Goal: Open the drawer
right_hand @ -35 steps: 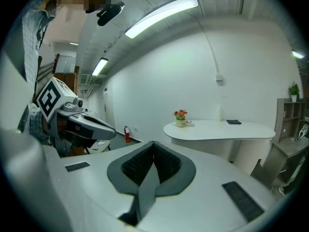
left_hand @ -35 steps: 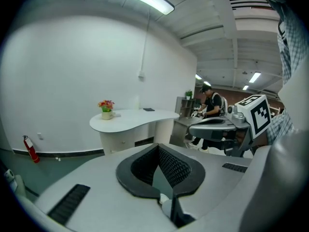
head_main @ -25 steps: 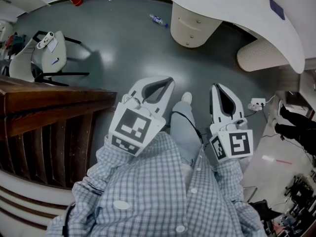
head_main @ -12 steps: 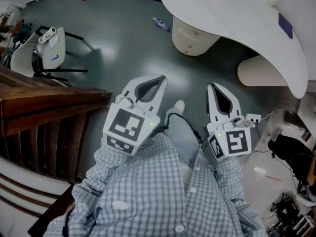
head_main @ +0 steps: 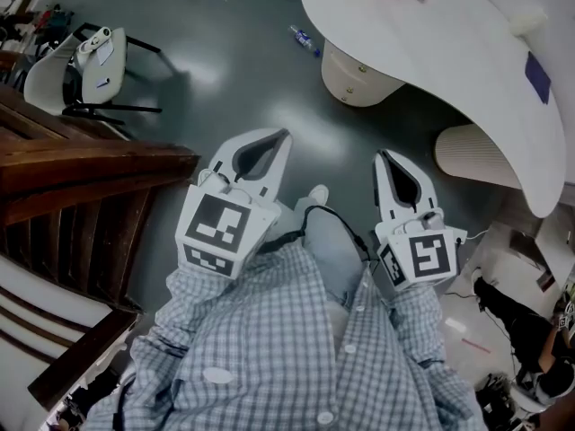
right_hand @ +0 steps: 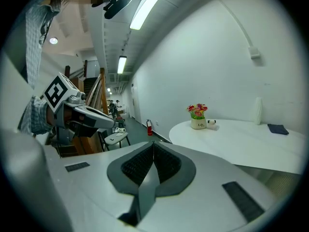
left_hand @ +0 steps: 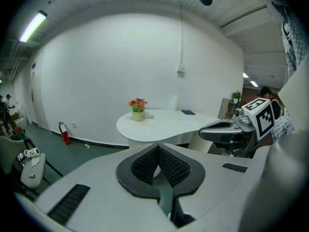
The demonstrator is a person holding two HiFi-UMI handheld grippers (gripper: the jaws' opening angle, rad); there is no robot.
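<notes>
Beside the white table [head_main: 431, 52], smooth and matt, the grey-green floor [head_main: 225, 70] is gleaming glossily. Left of the table, the dark wooden banister [head_main: 90, 164] is shining. The left gripper [head_main: 286, 135] and right gripper [head_main: 384, 154] are showing matt pale plastic; the shirt [head_main: 287, 348], checked cloth.

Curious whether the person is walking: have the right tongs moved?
Yes, forward: the ribbed base, earlier ahead of the right tongs, is now level with them.
</notes>
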